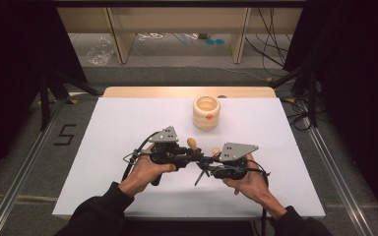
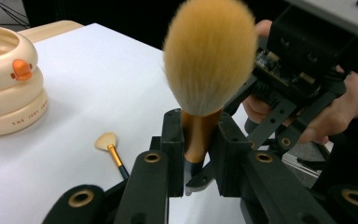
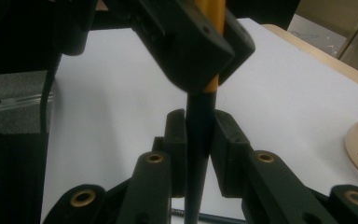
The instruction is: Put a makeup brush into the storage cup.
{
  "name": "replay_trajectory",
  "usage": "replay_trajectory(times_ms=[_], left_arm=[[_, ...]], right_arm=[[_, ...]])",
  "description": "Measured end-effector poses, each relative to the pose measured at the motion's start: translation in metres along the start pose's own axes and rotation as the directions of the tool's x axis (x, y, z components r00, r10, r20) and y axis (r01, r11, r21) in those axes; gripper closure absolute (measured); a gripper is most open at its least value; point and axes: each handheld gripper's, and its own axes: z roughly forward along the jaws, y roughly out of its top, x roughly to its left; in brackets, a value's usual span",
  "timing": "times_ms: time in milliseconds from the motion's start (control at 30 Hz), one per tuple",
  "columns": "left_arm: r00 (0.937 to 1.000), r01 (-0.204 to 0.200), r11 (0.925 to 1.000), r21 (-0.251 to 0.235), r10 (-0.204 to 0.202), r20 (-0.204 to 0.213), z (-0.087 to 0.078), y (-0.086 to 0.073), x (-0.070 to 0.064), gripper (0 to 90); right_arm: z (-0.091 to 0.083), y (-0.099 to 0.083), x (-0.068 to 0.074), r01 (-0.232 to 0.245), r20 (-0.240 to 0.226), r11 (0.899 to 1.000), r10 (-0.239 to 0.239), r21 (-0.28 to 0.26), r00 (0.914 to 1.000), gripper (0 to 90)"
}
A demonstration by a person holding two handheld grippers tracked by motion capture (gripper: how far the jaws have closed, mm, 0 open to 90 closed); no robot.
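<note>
Brush (image 2: 208,60), frame centre, clamped by both grippers (image 2: 196,151) (image 3: 199,154): a handover; next, one releases, toward the holder (image 1: 206,112).

A lab or recording studio rather than a home. The table (image 1: 103,162) wears a plain white sheet and stands between black curtains (image 1: 15,44) on a grey floor. Metal rails (image 1: 22,169) run along both sides, a taped number (image 1: 65,134) marks the floor, and loose cables (image 1: 270,46) trail past bare plywood frames (image 1: 118,34) behind.
</note>
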Motion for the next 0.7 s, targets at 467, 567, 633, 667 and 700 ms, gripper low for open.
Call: replay_trajectory(times_ms=[467, 567, 633, 667, 700], left_arm=[[1.0, 0.0, 1.0, -0.001, 0.0, 0.0, 0.0013, 0.0015, 0.0011, 76.2], [1.0, 0.004, 1.0, -0.004, -0.004, 0.001, 0.0017, 0.0017, 0.0005, 75.6], [0.9999, 0.015, 0.9997, -0.018, -0.015, 0.008, 0.0012, 0.003, 0.0009, 70.8], [0.9998, 0.018, 0.9997, -0.017, -0.018, 0.006, 0.0003, 0.0037, 0.0011, 66.8], [0.9997, 0.024, 0.9993, -0.027, -0.024, -0.004, -0.0009, 0.0044, 0.0018, 61.8]], right_arm=[[-0.0003, 0.0, 0.0, -0.011, 0.009, 1.0, 0.011, -0.01, 0.9999, 78.2], [-0.0004, -0.0003, -0.0004, -0.016, 0.01, 1.0, 0.016, -0.009, 0.9998, 78.3], [-0.0007, -0.0003, -0.0008, -0.02, 0.0, 1.0, 0.02, -0.006, 0.9998, 78.3], [-0.0007, -0.0003, -0.0011, -0.024, -0.001, 1.0, 0.024, -0.008, 0.9997, 78.3], [0.0001, -0.0006, -0.001, -0.029, 0.002, 0.999, 0.029, -0.021, 0.9996, 78.3]])
